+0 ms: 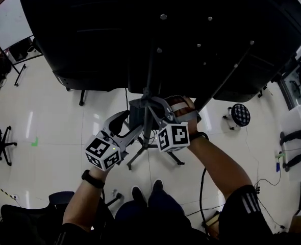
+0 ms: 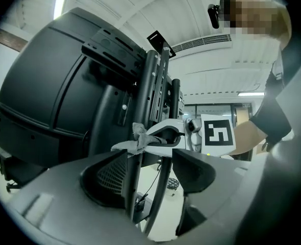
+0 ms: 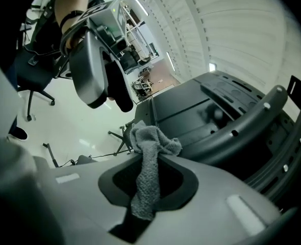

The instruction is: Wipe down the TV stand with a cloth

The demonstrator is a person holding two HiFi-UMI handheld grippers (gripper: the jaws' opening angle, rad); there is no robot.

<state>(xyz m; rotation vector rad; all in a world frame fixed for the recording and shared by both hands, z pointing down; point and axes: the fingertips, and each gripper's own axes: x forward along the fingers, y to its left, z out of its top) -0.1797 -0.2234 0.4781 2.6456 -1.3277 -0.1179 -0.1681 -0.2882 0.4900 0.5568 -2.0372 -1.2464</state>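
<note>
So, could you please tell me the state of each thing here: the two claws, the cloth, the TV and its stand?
right claw: shut on the cloth.
cloth: bunched, pinched between the jaws, one end sticking out past them.
left claw: open, with thin bars of the TV stand between its jaws.
TV stand: upright, carrying the TV.
TV: mounted, its black back in view.
</note>
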